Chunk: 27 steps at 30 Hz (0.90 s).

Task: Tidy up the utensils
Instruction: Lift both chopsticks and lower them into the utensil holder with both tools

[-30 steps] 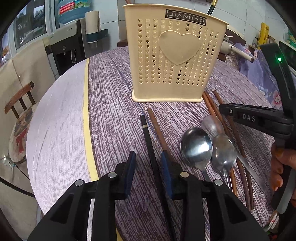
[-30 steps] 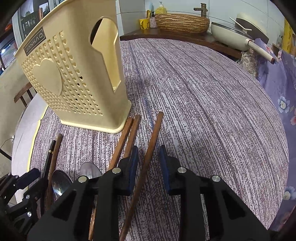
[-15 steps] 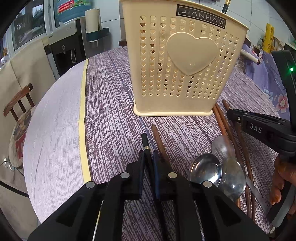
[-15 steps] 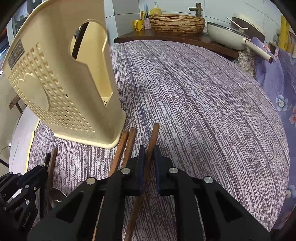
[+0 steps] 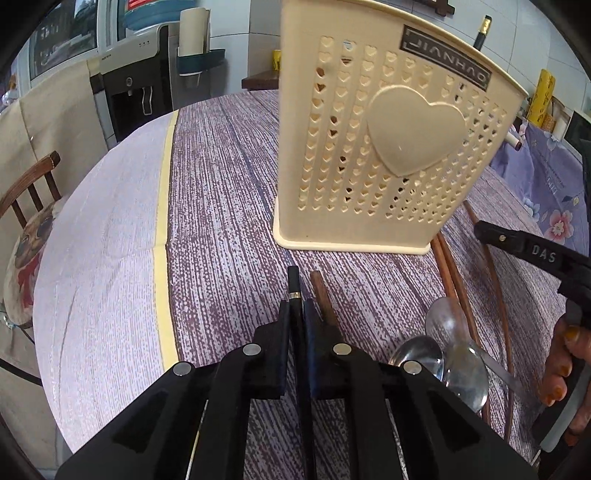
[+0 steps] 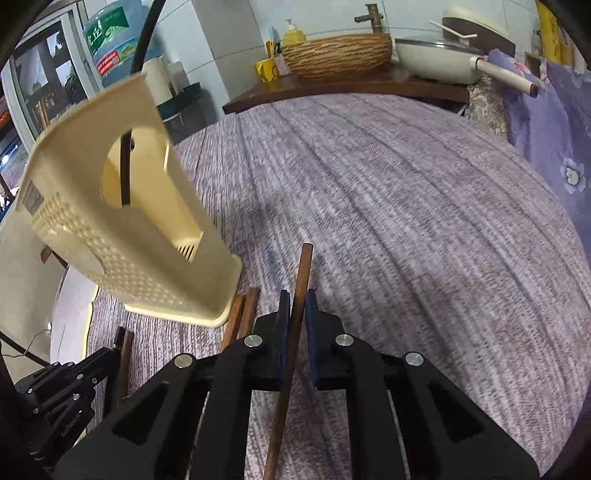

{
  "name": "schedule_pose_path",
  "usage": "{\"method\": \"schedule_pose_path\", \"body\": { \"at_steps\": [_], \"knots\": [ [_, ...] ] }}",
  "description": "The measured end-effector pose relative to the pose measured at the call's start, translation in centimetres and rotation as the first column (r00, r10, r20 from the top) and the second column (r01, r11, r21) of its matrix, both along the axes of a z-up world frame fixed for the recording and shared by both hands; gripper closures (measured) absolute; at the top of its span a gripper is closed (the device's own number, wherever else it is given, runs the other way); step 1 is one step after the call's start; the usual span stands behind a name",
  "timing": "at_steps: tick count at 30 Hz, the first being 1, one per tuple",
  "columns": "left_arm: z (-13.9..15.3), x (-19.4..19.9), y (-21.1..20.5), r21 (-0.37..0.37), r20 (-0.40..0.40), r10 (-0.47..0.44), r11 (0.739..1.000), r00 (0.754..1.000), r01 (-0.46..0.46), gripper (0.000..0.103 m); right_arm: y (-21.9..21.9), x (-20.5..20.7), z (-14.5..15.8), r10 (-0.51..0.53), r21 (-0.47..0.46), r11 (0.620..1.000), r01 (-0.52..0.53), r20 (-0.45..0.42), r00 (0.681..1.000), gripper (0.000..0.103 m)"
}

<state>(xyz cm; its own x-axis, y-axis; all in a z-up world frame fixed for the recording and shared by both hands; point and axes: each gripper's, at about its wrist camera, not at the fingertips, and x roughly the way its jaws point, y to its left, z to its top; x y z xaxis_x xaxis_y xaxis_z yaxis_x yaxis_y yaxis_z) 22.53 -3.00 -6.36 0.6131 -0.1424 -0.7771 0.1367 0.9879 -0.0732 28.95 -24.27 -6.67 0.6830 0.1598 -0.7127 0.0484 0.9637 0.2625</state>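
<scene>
Left wrist view: nearest, the left gripper (image 5: 295,314) is clenched on a black chopstick (image 5: 294,282), whose gold-banded tip pokes out just past the pads. Just beside it on the right lies a brown chopstick (image 5: 320,295) flat on the purple tablecloth (image 5: 229,206). Further right, two steel spoons (image 5: 443,350) overlap, bowls up, lying across a pair of brown chopsticks (image 5: 448,266) that runs to the base of the holder. At the right edge the right gripper's black body reads "DAS", and the person's hand (image 5: 565,365) grips its handle from below. Beyond, the cream utensil holder (image 5: 369,155) stands upright on the cloth, with heart-shaped holes, a raised heart and a plate reading "JIANHAO", seen upside down here. A black chopstick end (image 5: 482,33) with a gold band sticks up above its rim.

In the right wrist view the right gripper (image 6: 294,314) is clamped on a brown wooden chopstick (image 6: 301,273), which slants forward past the fingertips. To its left the pair of brown chopsticks touches the holder's foot. Through the holder's side cut-out a dark stick stands inside. Far back, a woven basket (image 6: 336,53) and a white pan (image 6: 436,59) sit on a wooden counter
</scene>
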Motion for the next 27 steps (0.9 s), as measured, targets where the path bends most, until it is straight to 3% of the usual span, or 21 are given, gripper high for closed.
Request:
{"method": "schedule_pose_path", "body": {
  "at_steps": [6,13,27],
  "knots": [
    [1.5,0.3,1.6,-0.037,0.044,0.03,0.999,0.999,-0.029,0.095,-2.8,-0.6,2.2,-0.04,0.017,0.999,0.039,0.071,0.997,0.094],
    [4.6,0.0,2.6,-0.072,0.129,0.042,0.997,0.991,-0.033,0.095,-2.4,-2.7,5.9,-0.015,-0.005,1.0,0.016,0.198,0.98,0.095],
    [10.3,-2.3,3.7,-0.121,0.293,0.054,0.992,0.954,-0.019,0.095,-2.5,-8.1,11.1,0.028,-0.004,1.0,-0.029,0.344,0.938,0.095]
  ]
}}
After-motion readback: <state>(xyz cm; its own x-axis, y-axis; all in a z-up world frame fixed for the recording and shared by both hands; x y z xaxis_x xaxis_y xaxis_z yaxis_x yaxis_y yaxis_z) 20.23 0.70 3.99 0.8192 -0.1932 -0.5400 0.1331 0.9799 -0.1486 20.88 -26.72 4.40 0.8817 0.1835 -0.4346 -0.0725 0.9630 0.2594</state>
